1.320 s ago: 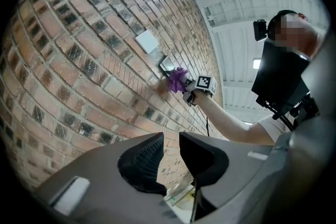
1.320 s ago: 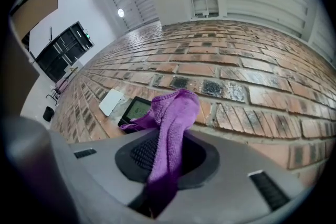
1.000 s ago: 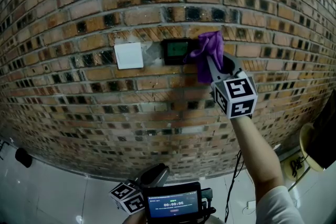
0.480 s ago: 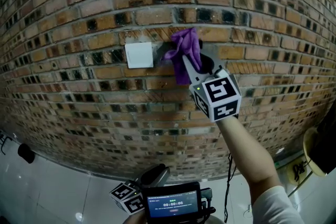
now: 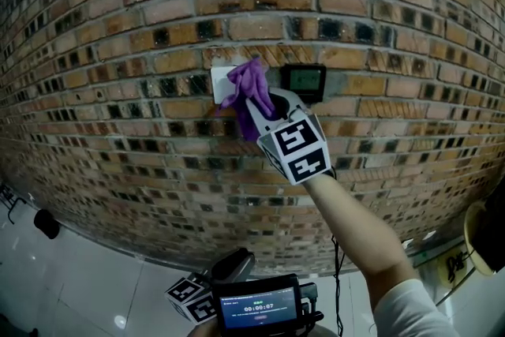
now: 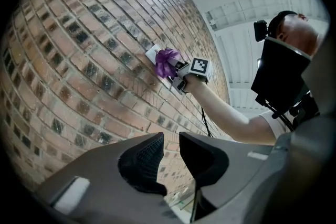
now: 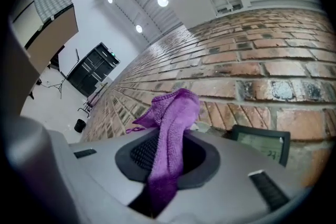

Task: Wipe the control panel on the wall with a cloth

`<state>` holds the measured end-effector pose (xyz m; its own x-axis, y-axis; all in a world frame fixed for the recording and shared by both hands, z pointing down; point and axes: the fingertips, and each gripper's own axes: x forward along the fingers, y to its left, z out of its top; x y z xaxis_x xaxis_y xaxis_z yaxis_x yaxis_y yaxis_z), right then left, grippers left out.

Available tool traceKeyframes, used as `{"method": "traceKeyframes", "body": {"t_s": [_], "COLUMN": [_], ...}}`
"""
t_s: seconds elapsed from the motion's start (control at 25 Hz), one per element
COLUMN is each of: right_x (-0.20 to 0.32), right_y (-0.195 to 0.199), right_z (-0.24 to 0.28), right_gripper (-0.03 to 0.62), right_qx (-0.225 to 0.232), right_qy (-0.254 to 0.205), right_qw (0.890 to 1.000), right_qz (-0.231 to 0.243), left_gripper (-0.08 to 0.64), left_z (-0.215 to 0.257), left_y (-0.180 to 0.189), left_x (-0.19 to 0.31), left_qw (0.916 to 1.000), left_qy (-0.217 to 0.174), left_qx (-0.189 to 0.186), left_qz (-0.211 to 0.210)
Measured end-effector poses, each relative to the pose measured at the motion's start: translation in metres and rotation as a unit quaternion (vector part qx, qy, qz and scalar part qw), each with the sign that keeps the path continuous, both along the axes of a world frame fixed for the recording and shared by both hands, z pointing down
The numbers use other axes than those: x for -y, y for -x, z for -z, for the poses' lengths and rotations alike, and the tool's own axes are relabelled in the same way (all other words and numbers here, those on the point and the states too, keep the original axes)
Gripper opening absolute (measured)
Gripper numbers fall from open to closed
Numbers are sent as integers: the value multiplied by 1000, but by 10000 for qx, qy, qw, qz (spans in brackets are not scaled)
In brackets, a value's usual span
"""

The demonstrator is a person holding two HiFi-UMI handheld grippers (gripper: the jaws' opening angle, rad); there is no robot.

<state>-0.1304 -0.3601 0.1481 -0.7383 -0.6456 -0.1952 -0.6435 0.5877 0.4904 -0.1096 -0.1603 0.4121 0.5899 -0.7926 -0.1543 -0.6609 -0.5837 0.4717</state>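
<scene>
A black control panel (image 5: 304, 82) with a greenish display is set into the brick wall (image 5: 118, 114); it also shows in the right gripper view as the control panel (image 7: 261, 145). My right gripper (image 5: 254, 100) is shut on a purple cloth (image 5: 245, 87) and presses it against the wall just left of the panel. There the cloth covers most of a white switch plate (image 5: 218, 80). The cloth (image 7: 170, 134) hangs bunched between the jaws of the right gripper (image 7: 168, 157). My left gripper (image 6: 168, 157) stays low, away from the wall, its jaws a narrow gap apart with nothing between them.
A small screen with a timer (image 5: 259, 306) sits by the left gripper (image 5: 201, 292) at the bottom of the head view. A thin cable (image 5: 339, 280) hangs below the right arm. A black object (image 5: 46, 223) lies on the pale floor at left, a round tan object (image 5: 480, 237) at right.
My right gripper has swept the cloth leftward, from the panel's right edge, across it, onto the white switch plate. The panel's display is uncovered again. The left gripper has not moved.
</scene>
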Motion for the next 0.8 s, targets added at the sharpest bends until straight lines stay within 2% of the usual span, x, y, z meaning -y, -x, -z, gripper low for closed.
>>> {"method": "traceKeyframes", "body": {"t_s": [0.24,0.8], "right_x": [8,21], "right_y": [-4,-63], "right_z": [-5,1], "right_gripper": [80,80], "right_qx": [-8,16], "right_qy": [67,-59], "right_qw": [9999,9980], "right_qz": [-120,-627], "left_gripper": [81,81], "left_z": [-2,-4], "left_y": [5,-19], "left_x": [0,5], "left_qw": [10000,9996], "left_qy": [38,53], "left_qx": [-33,-18], "left_qz": [28,-267]}}
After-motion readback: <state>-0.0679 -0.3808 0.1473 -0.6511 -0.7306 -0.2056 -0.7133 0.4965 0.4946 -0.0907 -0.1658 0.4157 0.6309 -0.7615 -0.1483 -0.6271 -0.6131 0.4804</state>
